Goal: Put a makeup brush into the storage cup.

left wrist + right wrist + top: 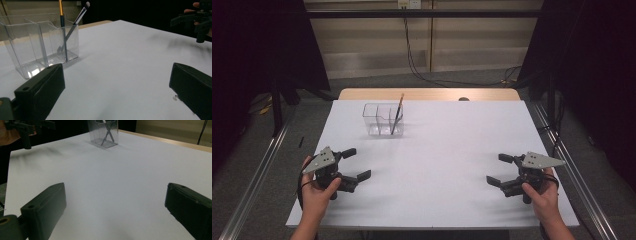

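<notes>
A clear plastic box (383,120) with thin walls stands far back on the smooth white table (437,165), holding two skinny brushes (397,114). The left tongs (356,164) and right tongs (498,169) are black and blocky, both spread wide apart, holding nothing, near the front edge.

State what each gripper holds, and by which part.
Nothing is held. The left gripper and right gripper are both open above the table, apart from the clear organizer with its brushes.
</notes>
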Demonstrator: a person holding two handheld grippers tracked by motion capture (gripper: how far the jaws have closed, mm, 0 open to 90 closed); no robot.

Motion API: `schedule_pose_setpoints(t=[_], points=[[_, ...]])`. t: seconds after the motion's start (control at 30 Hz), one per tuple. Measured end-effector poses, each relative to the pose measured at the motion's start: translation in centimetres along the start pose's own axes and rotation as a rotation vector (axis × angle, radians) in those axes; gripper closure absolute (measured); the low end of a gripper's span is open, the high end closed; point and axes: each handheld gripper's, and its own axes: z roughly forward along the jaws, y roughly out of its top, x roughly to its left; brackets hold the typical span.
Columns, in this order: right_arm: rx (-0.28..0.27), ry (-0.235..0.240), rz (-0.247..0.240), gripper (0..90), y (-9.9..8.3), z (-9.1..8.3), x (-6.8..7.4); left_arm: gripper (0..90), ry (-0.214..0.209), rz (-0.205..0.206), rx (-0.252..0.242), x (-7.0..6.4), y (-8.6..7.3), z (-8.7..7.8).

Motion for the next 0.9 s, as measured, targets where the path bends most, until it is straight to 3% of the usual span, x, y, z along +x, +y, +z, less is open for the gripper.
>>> schedule_pose_setpoints(t=[0.9], points=[[0.002,-0.001,-0.009,3.2,0.04,0.15,0.05,0.1,0.003,-0.002,-0.001,-0.11,-0.19,-0.57]])
